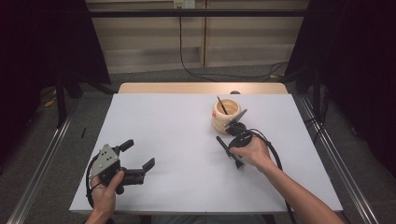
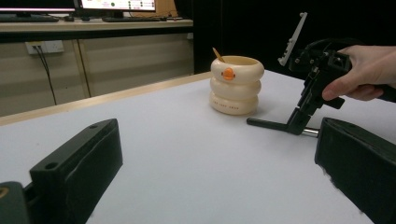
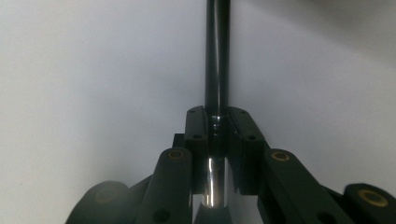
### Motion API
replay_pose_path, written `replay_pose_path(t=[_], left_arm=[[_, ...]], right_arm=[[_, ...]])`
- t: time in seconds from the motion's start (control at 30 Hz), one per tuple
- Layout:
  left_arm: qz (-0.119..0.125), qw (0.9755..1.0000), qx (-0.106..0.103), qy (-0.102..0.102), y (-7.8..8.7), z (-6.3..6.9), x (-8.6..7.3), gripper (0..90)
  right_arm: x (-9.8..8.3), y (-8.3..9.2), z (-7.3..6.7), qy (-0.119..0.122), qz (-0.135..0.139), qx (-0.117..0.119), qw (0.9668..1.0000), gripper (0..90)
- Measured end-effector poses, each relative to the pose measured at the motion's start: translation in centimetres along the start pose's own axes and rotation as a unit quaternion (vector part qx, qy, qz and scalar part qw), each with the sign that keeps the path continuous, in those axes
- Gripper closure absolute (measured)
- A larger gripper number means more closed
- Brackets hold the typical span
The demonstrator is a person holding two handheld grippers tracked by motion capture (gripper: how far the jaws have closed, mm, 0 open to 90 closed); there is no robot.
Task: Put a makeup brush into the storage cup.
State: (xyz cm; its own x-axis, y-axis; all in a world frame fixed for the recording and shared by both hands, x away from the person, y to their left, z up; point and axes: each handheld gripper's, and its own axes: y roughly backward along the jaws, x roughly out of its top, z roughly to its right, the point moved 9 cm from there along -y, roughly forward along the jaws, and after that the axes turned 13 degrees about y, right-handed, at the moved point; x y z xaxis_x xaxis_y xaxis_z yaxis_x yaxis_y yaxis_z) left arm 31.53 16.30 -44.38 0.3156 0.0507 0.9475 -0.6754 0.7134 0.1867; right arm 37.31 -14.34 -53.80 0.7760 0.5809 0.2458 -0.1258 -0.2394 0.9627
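Just in front of the cream holder (image 1: 226,114), the right gripper (image 1: 232,150) clamps a black pen (image 3: 217,60) lying on the white table (image 1: 177,140); well apart, the left gripper (image 1: 137,156) gapes empty.

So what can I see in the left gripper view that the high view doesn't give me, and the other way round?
The left gripper view alone shows the orange mark on the cream ring-shaped pot, plus monitors on a back desk. The high view alone shows the left claw from above, both forearms and the floor cables. Both show the white table, the pot with its stick, and the right claw shut on a black pen.
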Motion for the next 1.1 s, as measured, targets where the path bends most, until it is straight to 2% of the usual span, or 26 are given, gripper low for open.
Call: replay_pose_path(t=[0.2, 0.37, 0.53, 0.63, 0.93, 1.1], left_arm=[[0.002, 1.0000, 0.002, 0.003, 0.0, -0.1, 0.0, 0.8], [0.001, 1.0000, 0.000, 0.001, 0.0, 0.0, 0.0, 0.8], [0.000, 1.0000, 0.002, 0.003, -0.1, -0.1, 0.0, 0.8], [0.001, 1.0000, 0.001, 0.002, 0.0, -0.1, 0.0, 0.8], [0.000, 1.0000, 0.002, 0.001, -0.1, -0.1, 0.0, 0.8], [0.003, 1.0000, 0.002, 0.001, 0.0, -0.1, 0.0, 0.9]], right_arm=[[-0.2, 0.2, 0.2, -0.002, -0.001, 0.019, 0.9998, 79.1], [-0.1, 1.2, 0.4, -0.002, 0.023, 0.034, 0.9991, 79.1], [0.0, 2.2, -0.1, 0.011, 0.054, 0.053, 0.9971, 79.1], [-0.1, 2.6, -0.2, 0.023, 0.065, 0.056, 0.9960, 79.0], [-0.4, 3.7, -0.6, 0.046, 0.121, 0.075, 0.9888, 79.0], [0.0, 4.8, -0.8, 0.056, 0.165, 0.079, 0.9815, 79.0]])
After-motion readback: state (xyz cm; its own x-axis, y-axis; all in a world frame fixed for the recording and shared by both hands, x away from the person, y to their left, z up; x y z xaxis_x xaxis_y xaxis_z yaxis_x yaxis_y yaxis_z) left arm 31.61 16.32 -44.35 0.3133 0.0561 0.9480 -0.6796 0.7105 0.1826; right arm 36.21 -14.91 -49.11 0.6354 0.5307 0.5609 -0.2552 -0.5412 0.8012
